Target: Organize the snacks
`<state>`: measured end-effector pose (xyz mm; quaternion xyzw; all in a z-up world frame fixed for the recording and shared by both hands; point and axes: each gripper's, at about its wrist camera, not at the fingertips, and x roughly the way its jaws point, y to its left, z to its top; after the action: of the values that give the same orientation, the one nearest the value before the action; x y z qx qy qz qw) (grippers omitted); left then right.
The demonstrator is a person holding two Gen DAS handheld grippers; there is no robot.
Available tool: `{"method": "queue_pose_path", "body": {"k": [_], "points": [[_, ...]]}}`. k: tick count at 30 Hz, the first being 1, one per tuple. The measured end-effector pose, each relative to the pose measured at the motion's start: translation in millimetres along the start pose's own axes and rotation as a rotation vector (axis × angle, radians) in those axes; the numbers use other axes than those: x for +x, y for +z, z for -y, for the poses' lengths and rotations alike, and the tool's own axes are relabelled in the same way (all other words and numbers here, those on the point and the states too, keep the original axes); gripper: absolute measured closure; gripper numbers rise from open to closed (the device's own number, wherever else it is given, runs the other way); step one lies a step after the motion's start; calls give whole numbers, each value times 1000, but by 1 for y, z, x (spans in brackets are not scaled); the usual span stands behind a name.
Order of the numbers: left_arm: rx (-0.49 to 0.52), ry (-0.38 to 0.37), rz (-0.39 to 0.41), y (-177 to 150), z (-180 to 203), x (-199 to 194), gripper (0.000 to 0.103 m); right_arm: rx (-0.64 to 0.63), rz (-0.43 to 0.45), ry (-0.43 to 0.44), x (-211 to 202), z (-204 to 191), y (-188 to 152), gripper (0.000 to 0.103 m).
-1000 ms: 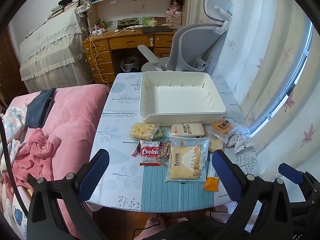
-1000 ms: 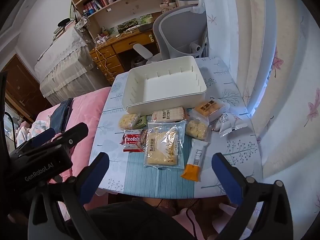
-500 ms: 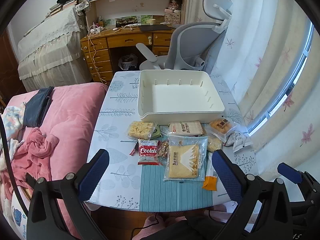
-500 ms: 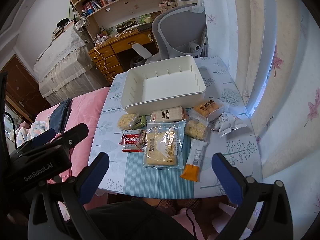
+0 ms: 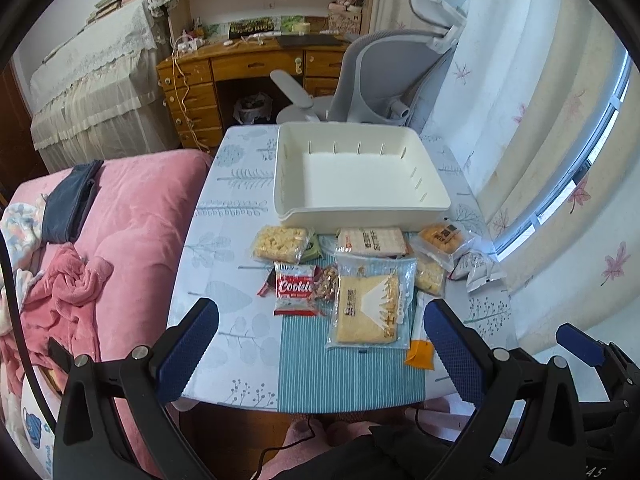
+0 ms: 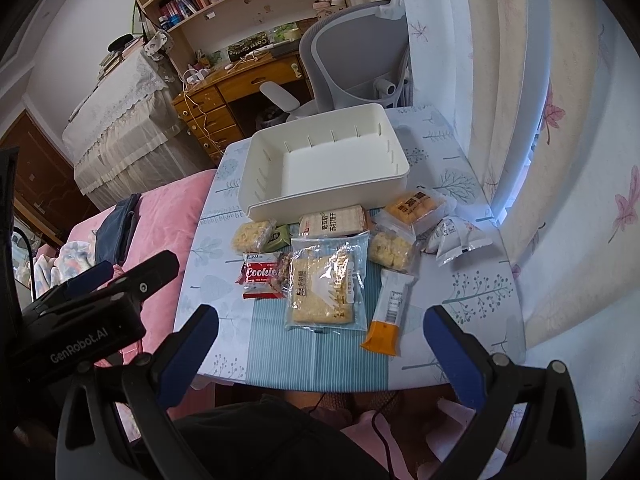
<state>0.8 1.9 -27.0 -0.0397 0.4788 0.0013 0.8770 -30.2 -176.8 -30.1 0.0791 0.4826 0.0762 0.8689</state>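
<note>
An empty white bin (image 5: pixel 360 176) (image 6: pixel 326 168) stands at the far end of a small table (image 5: pixel 224 320). Several snack packs lie in front of it: a red cookie pack (image 5: pixel 295 289) (image 6: pixel 262 275), a large clear cracker bag (image 5: pixel 370 308) (image 6: pixel 326 286), an orange-ended bar (image 6: pixel 388 314), a yellow puffed bar (image 5: pixel 280 244), a biscuit pack (image 5: pixel 372 241), a round cake pack (image 5: pixel 440 238) and white sachets (image 6: pixel 456 240). My left gripper (image 5: pixel 320 344) is open and empty, held above the table's near edge. My right gripper (image 6: pixel 320 346) is open and empty, likewise near the front edge.
A pink bed (image 5: pixel 120 240) with clothes adjoins the table's left side. A grey office chair (image 5: pixel 392 80) and wooden desk (image 5: pixel 248 68) stand behind the bin. A curtained window (image 5: pixel 560 160) lies to the right. A teal striped runner (image 5: pixel 352 376) covers the table's front.
Both views shifted only slightly; the scene sits a little lower and nearer in frame. No snack has moved and both grippers stay open.
</note>
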Motion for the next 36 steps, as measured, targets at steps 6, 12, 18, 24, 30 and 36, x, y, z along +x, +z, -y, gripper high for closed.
{"method": "queue_pose_path", "body": {"k": [6,12,18,24,30,36], "points": [[-4,-16,-17,-1,-9,-1,1,12,-15,-12,1,-5,-2,0],[-2,-28,-21,-1,-15,-2,1,23,-21,-20,3,-10,-5,0],[6,-43,-23,0,-25,0,1,39,-21,-31,6,-16,-9,0],[25,-72,-27,5,-34,5,1,79,-10,-47,10,-20,-12,0],[84,-134,-89,3,-31,22,1,153,-14,-97,20,-16,-24,0],[119,-195,-182,0,-22,48,1,264,-64,-164,34,2,-41,1]]}}
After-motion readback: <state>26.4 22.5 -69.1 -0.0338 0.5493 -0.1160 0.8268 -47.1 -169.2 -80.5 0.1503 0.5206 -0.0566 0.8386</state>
